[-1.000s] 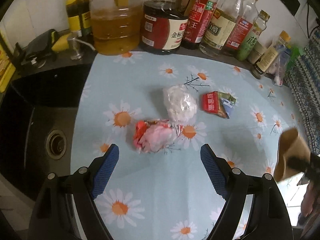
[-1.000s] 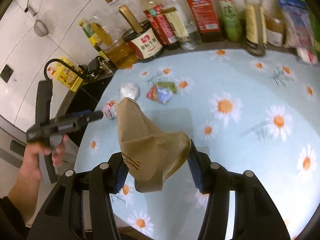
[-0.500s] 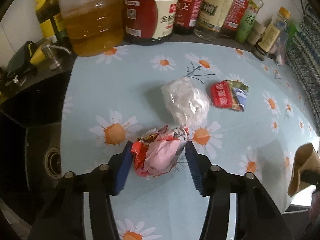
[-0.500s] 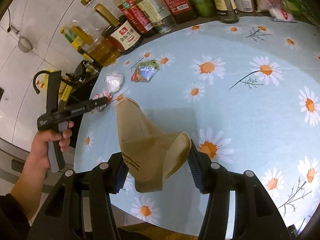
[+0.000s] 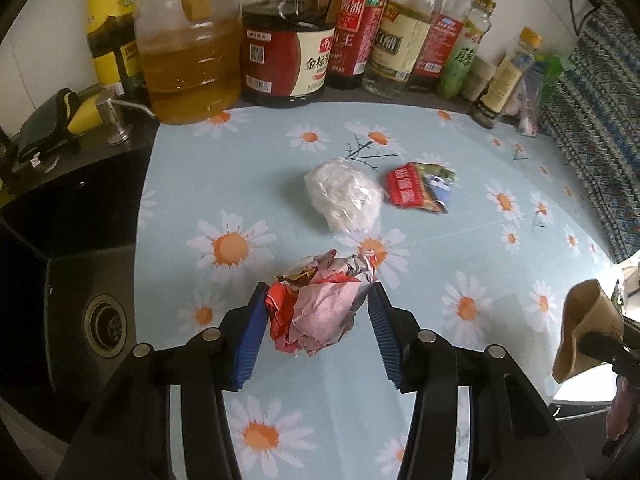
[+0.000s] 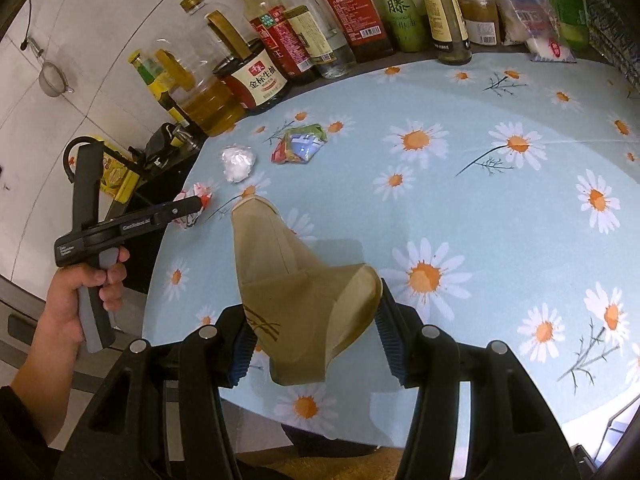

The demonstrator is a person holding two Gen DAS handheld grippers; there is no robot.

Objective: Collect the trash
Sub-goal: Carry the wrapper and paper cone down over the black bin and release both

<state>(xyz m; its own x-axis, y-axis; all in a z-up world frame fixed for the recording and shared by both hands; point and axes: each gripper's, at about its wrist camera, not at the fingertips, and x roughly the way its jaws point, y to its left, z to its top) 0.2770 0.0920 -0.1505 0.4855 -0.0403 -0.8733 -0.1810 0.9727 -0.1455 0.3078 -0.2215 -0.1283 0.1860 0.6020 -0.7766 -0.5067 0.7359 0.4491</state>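
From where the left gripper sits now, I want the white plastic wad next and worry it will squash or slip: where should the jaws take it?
Grip the white plastic wad across its rounded middle, coming down from above. It is a loose, crumpled lump lying flat on the daisy tablecloth, with no handle or edge. Keep the pads clear of the red snack wrapper, which lies close on its right.

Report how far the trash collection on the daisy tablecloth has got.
Done: nothing visibly bagged yet. In hand: the left hand-held gripper is clamped on the crumpled red and pink wrapper, and the right hand-held gripper holds the brown paper bag. Left: that wrapper must go into the bag, then the white plastic wad and the red snack packet, both lying on the tablecloth.
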